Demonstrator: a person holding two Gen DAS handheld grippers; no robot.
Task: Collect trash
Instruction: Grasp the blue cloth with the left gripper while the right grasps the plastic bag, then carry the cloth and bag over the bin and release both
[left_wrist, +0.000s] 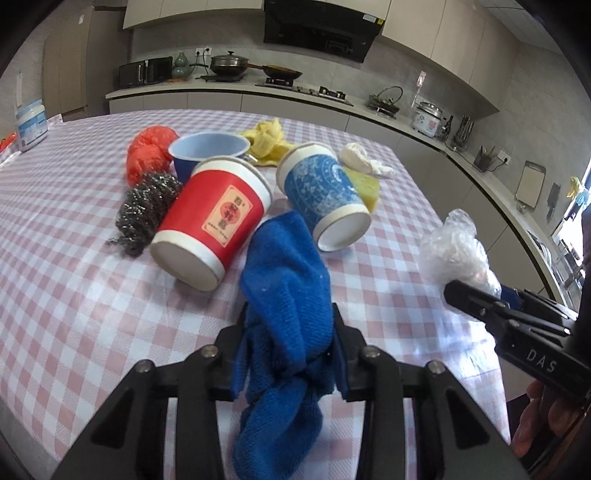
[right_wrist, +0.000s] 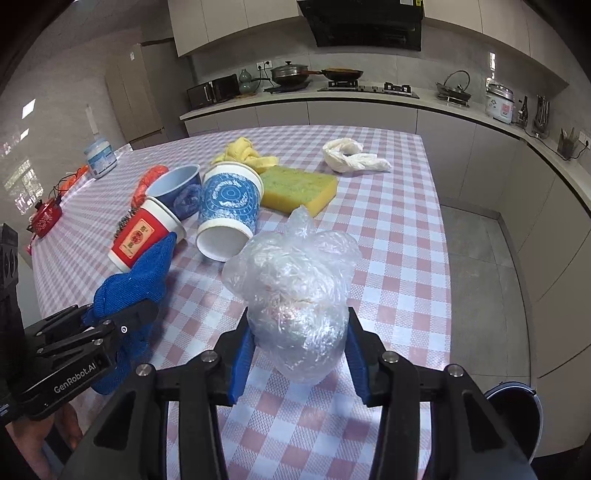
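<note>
My left gripper (left_wrist: 289, 328) is shut on a blue cloth (left_wrist: 286, 295) and holds it above the checked table (left_wrist: 74, 295); it also shows in the right wrist view (right_wrist: 127, 314). My right gripper (right_wrist: 299, 332) is shut on a crumpled clear plastic bag (right_wrist: 295, 291), seen in the left wrist view (left_wrist: 456, 251) at the right. On the table lie a red paper cup (left_wrist: 212, 225), a blue paper cup (left_wrist: 321, 195), a blue bowl (left_wrist: 208, 149), a steel scourer (left_wrist: 147, 210), a red bag (left_wrist: 147, 151), a yellow cloth (left_wrist: 267, 140), a yellow sponge (right_wrist: 299, 186) and a white bag (right_wrist: 351, 155).
A dark bin (right_wrist: 517, 417) stands on the floor at the lower right of the table. A white jar (right_wrist: 99, 157) and a small red kettle (right_wrist: 44, 218) sit at the table's left edge. A kitchen counter (right_wrist: 369, 98) with pans runs behind.
</note>
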